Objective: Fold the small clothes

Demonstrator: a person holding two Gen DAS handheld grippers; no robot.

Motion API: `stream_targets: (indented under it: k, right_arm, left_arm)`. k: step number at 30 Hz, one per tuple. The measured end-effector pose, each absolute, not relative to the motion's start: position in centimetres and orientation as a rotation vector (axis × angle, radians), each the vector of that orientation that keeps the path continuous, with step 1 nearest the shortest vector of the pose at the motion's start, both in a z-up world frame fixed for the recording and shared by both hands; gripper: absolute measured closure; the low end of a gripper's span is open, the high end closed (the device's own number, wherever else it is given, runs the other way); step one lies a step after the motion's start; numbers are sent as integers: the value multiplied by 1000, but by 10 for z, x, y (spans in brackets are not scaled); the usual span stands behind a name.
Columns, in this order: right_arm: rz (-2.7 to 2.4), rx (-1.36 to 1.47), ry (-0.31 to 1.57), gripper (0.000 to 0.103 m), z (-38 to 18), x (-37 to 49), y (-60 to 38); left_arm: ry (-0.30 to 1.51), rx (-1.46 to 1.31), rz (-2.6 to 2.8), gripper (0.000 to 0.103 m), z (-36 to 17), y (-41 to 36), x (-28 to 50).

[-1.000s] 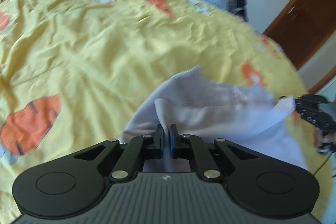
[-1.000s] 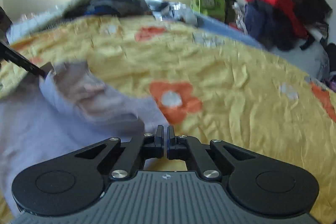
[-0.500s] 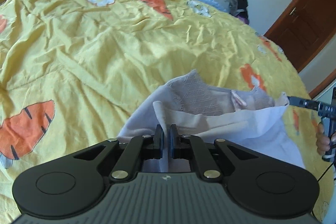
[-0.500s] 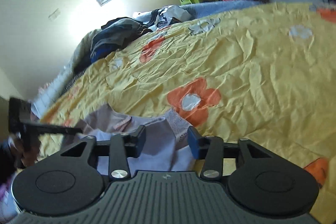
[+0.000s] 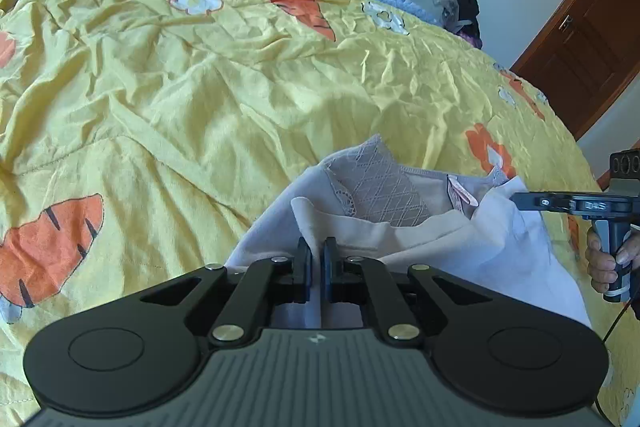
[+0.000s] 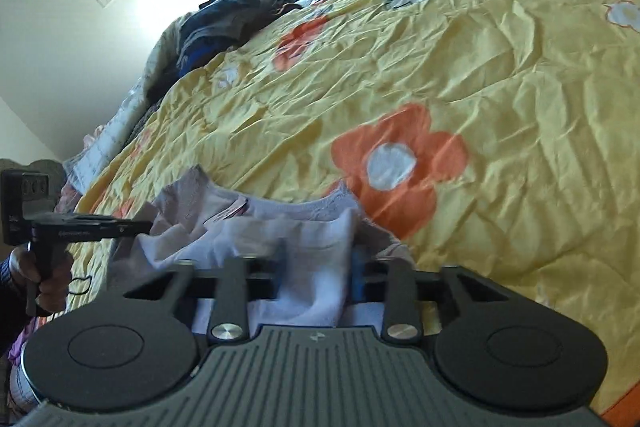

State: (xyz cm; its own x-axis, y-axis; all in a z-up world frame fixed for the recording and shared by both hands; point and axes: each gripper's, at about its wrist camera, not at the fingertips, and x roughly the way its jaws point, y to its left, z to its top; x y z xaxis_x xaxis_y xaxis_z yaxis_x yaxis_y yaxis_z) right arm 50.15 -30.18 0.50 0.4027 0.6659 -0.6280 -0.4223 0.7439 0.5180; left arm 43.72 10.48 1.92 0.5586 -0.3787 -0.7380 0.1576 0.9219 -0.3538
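Left gripper (image 5: 316,259) jaws pinched tight on white top (image 5: 492,251). Right gripper (image 6: 318,269) jaws wide around its hem. Close right, then lift evenly over yellow bed (image 5: 200,87).

Your left gripper (image 5: 316,259) has its fingers pressed nearly together, pinching cloth between them. Your right gripper (image 6: 318,267) has its fingers spread wide apart. Each gripper's handle is held in a fist: right hand (image 5: 606,259), left hand (image 6: 44,277).

The right hand-held gripper (image 6: 318,273) has motion-blurred fingers; its body hides the white garment's (image 6: 316,243) near part, as in the left view.
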Motion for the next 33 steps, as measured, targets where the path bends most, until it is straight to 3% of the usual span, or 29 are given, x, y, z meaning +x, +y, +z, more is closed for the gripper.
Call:
stream_targets:
  k: [6, 16, 23, 26, 33]
  right_arm:
    - [698, 405, 907, 96, 9, 494, -315]
    - [686, 479, 847, 96, 16, 481, -329]
    - [740, 561, 712, 96, 47, 461, -347]
    - [670, 583, 749, 96, 30, 476, -356]
    - [588, 535, 865, 97, -18, 490, -338]
  left_arm:
    - [832, -241, -351, 97, 37, 104, 428]
    - [880, -250, -327, 97, 27, 107, 433]
    - [716, -182, -369, 100, 62, 97, 410]
    - [688, -209, -318, 100, 63, 104, 416]
    - [850, -193, -224, 100, 13, 101, 438]
